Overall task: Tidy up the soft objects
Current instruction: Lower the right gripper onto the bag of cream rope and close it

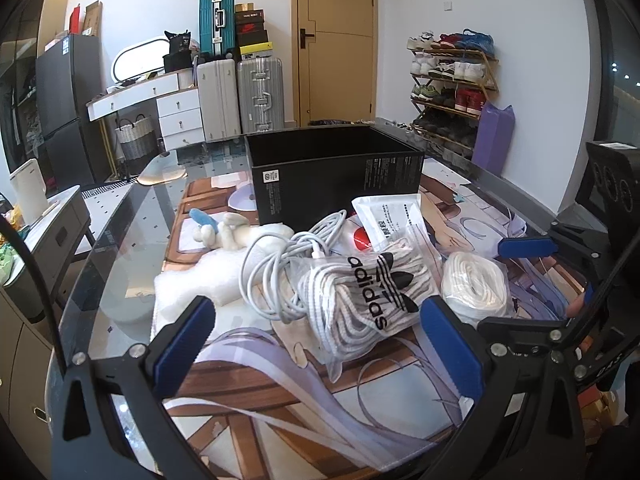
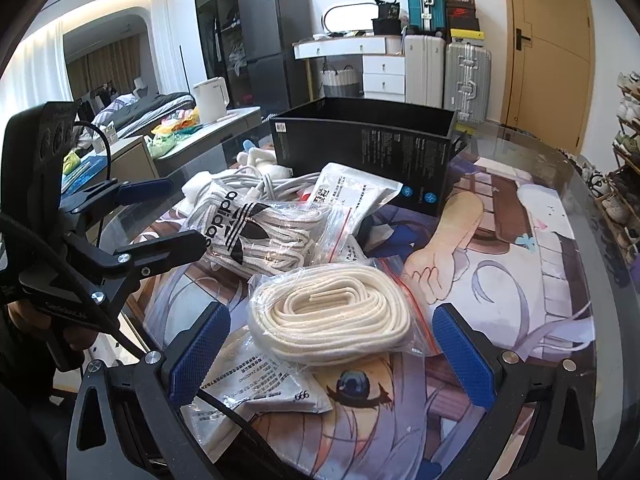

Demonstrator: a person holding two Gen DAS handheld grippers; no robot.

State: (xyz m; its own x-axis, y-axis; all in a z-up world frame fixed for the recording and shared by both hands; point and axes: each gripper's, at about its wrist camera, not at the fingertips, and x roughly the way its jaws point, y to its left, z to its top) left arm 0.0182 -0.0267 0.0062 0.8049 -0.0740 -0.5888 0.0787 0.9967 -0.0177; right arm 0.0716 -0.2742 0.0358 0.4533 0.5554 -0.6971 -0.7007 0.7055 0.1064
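Note:
A clear Adidas bag of striped laces (image 1: 368, 300) lies on the printed mat, just ahead of my open, empty left gripper (image 1: 320, 344). It also shows in the right wrist view (image 2: 256, 236). A clear bag of cream rope (image 2: 332, 316) lies between the fingers of my open right gripper (image 2: 332, 356), which touch nothing. The same bag sits to the right in the left wrist view (image 1: 476, 284). A coiled white cable (image 1: 280, 268), a white plush toy (image 1: 228, 236) and white packets (image 1: 390, 212) lie before an open black box (image 1: 332, 168).
The glass table's rim (image 1: 104, 240) curves at left. A flat white packet (image 2: 256, 380) lies under the right gripper. The right gripper shows at the right of the left view (image 1: 528, 246), and the left gripper at the left of the right view (image 2: 160, 220).

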